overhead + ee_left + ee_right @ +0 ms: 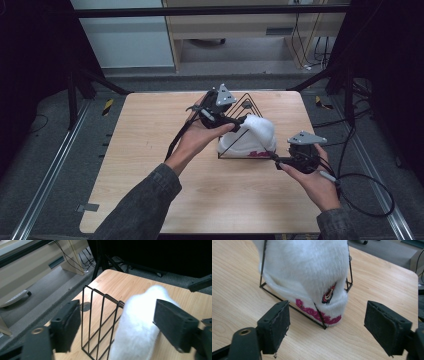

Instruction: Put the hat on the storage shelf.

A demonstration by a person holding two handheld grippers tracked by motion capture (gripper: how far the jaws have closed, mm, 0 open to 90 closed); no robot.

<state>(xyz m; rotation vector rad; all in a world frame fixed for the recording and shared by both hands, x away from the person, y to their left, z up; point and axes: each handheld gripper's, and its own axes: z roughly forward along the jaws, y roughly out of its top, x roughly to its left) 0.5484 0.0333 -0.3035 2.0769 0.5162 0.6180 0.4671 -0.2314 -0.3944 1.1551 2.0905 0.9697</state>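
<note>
A: Nearest first?
B: Right claw [278,161] at the near corner of the wire rack [248,106], spread wide, gripping nothing.
A: Hat?
B: White fuzzy hat [252,136] with pink trim, draped over the rack, on the bench [150,130].
A: Farther?
B: Left claw [240,120] released; far pad possibly brushing fur, hard to tell.

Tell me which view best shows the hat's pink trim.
The right gripper view: the hat faces it, pink trim and emblem plain. The high view shows part of the trim; the left gripper view shows white fleece on the rack.
</note>
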